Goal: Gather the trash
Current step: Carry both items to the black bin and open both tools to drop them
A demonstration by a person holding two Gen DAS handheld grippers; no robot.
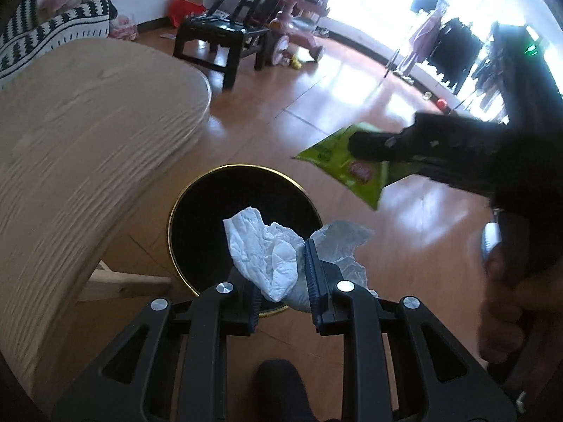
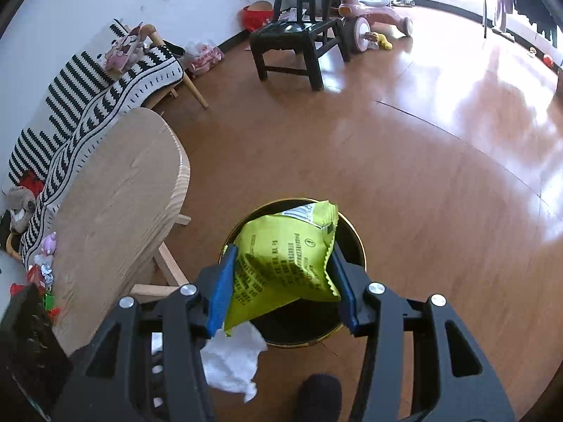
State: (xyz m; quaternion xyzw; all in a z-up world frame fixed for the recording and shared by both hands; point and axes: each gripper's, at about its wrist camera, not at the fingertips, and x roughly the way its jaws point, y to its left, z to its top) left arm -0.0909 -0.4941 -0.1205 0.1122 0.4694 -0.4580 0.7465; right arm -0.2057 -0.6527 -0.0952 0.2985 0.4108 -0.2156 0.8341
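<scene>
A black round bin with a gold rim stands on the wooden floor beside the table. My left gripper is shut on a crumpled white tissue, held just above the bin's near edge. The same tissue shows low in the right wrist view. My right gripper is shut on a puffy yellow-green snack bag, which hangs over the bin's opening. In the left wrist view that bag and the right gripper's dark body sit up and to the right of the bin.
A light wooden oval table with pale legs stands left of the bin. Farther off are a black chair, a pink tricycle and a striped sofa. A dark foot is just near of the bin.
</scene>
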